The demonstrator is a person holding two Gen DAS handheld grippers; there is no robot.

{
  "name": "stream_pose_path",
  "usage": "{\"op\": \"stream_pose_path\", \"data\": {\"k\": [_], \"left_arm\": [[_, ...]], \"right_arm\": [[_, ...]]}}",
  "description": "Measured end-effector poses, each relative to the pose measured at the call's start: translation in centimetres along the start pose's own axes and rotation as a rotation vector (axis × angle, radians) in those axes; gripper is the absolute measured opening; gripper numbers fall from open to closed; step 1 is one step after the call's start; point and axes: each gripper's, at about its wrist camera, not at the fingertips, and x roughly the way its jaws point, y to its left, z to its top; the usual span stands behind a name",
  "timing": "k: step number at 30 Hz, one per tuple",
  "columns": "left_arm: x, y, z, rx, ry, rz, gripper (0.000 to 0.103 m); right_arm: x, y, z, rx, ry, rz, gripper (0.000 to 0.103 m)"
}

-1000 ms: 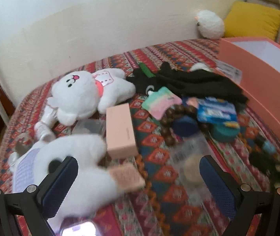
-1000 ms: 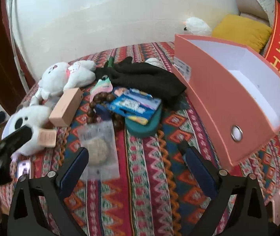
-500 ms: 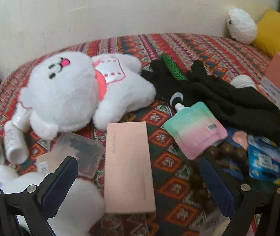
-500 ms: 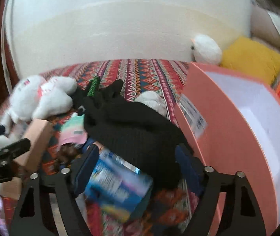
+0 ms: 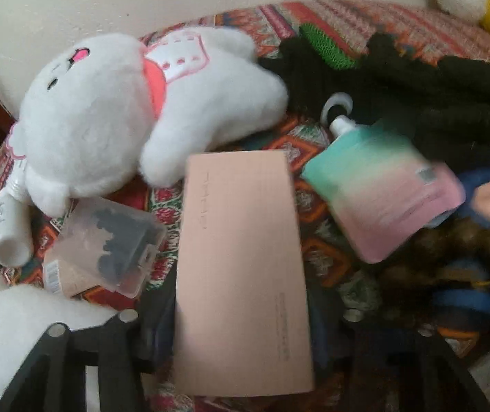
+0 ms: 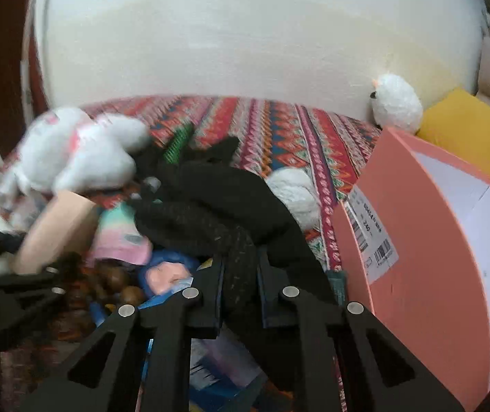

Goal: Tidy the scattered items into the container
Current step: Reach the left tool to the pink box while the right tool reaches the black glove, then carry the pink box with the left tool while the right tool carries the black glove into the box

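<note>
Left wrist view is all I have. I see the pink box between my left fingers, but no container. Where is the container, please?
Observer: The right wrist view shows the pink container at the right, on the other side of the black cloth from your pink box.
Operator: What is the right gripper doing?
Observer: The right gripper is shut on that black cloth.
Operator: Is the container open?
Observer: Yes, it is open on top, and the part of its white inside that shows holds nothing.
</note>
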Motion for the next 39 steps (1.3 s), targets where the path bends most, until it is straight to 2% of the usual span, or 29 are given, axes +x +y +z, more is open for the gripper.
{"op": "stream_pose_path", "data": {"k": [4, 9, 15, 18, 26, 32, 39], "left_arm": [[-2.2, -0.2, -0.2, -0.024, -0.052, -0.011, 0.052], [-8.1, 0.6, -0.9, -0.054, -0.175, -0.046, 0.052], [-15.9, 2.0, -2.9, -0.086, -0.289, -0.122, 0.052], [-19.6, 2.4, -4.1, -0.104, -0.329, -0.185, 0.052], [-26.5, 2.3, -7.1, -0.097, -0.428, -0.328, 0.052], [-30.8, -1.2, -7.0, -0.022, -0.494, -0.369, 0.052], [-32.4, -9.8, -2.9, 0.123, -0.528, -0.461, 0.052]], "right_arm": [[-4.9, -0.1, -0.4, 0.027, -0.055, 0.044, 0.015], [-10.9, -0.3, -0.9, 0.060, -0.123, 0.099, 0.015], [-18.6, -0.8, -2.4, 0.083, -0.204, 0.139, 0.015], [-22.8, -1.2, -3.3, 0.081, -0.255, 0.142, 0.015], [-33.2, -3.4, -5.7, 0.104, -0.411, 0.122, 0.015], [-38.5, -7.0, -7.4, 0.163, -0.506, 0.060, 0.015], [-40.5, -14.4, -8.6, 0.250, -0.568, -0.077, 0.015]]}}
